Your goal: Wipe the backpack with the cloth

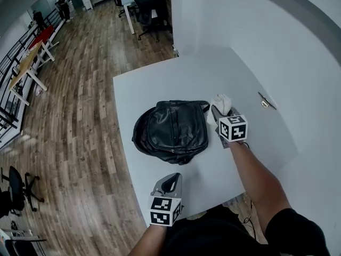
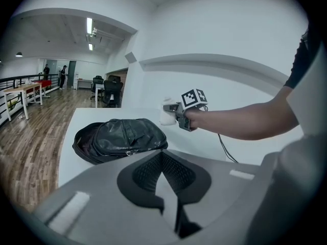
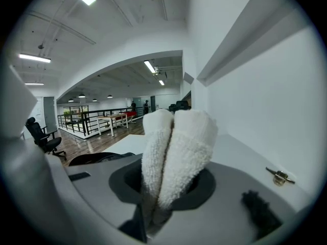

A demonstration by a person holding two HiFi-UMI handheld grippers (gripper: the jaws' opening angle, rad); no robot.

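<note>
Lower centre: left gripper [image 1: 169,179], jaws closed together on nothing, hovering off the table [image 1: 160,84]. Centre: black backpack [image 1: 173,129] lying flat. Just right of it, right gripper [image 1: 219,112] clenched on the folded white cloth [image 1: 221,101]. Recommended: steady the backpack with the left gripper and press the cloth's fold flat across its panel. No brand or legible writing observed.

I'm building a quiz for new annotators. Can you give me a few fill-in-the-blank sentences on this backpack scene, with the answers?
1. The right gripper is shut on a white ____.
2. The left gripper, jaws together, holds ____.
3. The backpack lying on the table is ____ in colour.
Missing words: cloth; nothing; black.
</note>
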